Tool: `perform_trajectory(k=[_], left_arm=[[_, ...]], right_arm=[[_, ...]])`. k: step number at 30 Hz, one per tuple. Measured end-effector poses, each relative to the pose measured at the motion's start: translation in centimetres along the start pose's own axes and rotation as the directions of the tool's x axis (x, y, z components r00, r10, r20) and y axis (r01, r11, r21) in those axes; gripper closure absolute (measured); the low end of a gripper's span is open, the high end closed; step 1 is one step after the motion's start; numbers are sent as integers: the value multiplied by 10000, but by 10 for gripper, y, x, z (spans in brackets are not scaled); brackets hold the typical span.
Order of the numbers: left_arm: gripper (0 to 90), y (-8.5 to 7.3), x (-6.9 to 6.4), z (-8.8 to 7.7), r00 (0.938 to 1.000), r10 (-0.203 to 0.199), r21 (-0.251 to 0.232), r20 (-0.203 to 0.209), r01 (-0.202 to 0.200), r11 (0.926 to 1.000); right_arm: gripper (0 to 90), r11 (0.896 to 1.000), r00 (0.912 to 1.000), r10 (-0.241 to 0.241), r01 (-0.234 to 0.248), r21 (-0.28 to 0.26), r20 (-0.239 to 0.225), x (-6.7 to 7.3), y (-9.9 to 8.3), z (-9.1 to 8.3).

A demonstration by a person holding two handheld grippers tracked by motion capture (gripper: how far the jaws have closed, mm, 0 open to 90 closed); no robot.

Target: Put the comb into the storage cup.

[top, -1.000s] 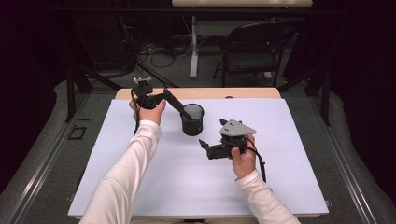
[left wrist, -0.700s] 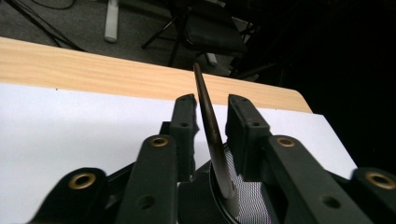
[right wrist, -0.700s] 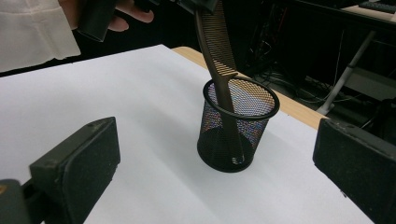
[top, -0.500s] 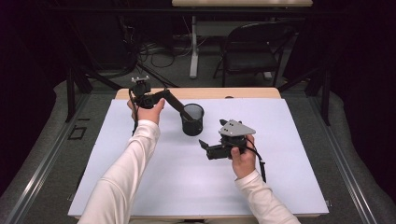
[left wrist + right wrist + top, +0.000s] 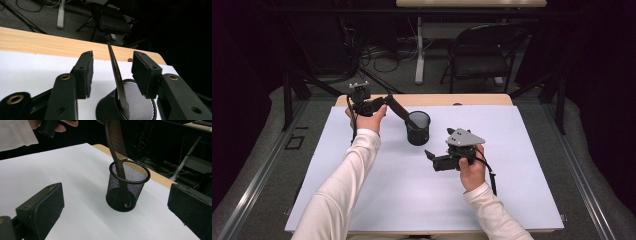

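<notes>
High view: wide white tabletop sheet (image 5: 377,200) over a wooden table (image 5: 472,99), black folding chair (image 5: 482,50) beyond the far edge; near mid-table, black mesh pen cup (image 5: 418,128) standing upright; left gripper (image 5: 398,107) held above and just left of the cup, angled down toward its mouth; right gripper (image 5: 428,154) resting low on the sheet, near the cup but apart from it.

Left gripper view: dark comb (image 5: 117,80) standing tilted in the mesh cup, lower end inside, upper end rising between the pads (image 5: 86,66); jaws just been opening, now clear of the comb on both sides, nothing pressed.

Right gripper view: same comb (image 5: 117,152) leaning on the cup's rim (image 5: 130,173); right jaws spread wide, holding nothing.

Likely trouble from here: comb top-heavy and leaning, light cup unweighted; careless withdrawal of the left gripper brushing the comb's upper end, levering the cup over or flipping the comb out; safer straight back along the jaws' line.
</notes>
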State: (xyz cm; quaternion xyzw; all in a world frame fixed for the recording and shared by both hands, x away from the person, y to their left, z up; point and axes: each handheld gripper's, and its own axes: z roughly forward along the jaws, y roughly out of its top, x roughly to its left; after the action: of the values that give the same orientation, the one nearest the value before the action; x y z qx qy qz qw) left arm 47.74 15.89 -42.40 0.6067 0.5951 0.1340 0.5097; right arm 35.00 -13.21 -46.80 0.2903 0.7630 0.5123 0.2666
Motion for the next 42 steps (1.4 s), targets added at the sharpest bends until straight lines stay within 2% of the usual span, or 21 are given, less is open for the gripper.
perform_trajectory(k=[5,7,14,15,18,19,23,28,29,32,34,42], left_arm=[[432,0,2,-2,10000,31,-212,12,-31,9998],[410,0,3,-4,9998,170,-304,-40,-171,9994],[363,1,7,-9,9975,642,-178,-293,-647,9977],[362,2,8,-11,9954,867,-82,-400,-870,9962],[357,2,9,-12,9941,998,-6,-418,-999,9950],[357,2,9,-13,9929,1121,110,-403,-1118,9937],[357,2,12,-14,9924,1200,196,-266,-1195,9926],[358,2,13,-17,9893,1458,85,-68,-1458,9893],[358,3,12,-19,9868,1615,-3,-85,-1615,9869],[359,3,12,-22,9845,1752,-65,7,-1752,9845],[358,4,12,-26,9808,1948,-38,-99,-1949,9808],[351,5,17,-37,9801,1970,-48,238,-1969,9804]], right_arm=[[4,10000,10000,-15,15,32,19,0,0,0],[4,10000,10000,-24,24,48,15,0,0,0],[4,10000,10000,-28,27,34,14,0,0,0],[4,10000,10000,-44,44,43,19,0,0,0],[4,10000,10000,-51,51,46,18,0,0,1],[4,10000,10000,-45,45,48,16,1,0,1],[4,9999,10000,-59,59,88,3,1,-1,2],[4,9999,10000,-69,69,111,7,1,-1,2],[4,9999,10000,-77,77,108,16,1,-1,2],[4,9999,10000,-66,66,104,27,1,-1,2],[4,9999,10000,-70,70,109,37,1,-1,2],[4,9999,9999,-91,90,101,56,1,-1,2]])
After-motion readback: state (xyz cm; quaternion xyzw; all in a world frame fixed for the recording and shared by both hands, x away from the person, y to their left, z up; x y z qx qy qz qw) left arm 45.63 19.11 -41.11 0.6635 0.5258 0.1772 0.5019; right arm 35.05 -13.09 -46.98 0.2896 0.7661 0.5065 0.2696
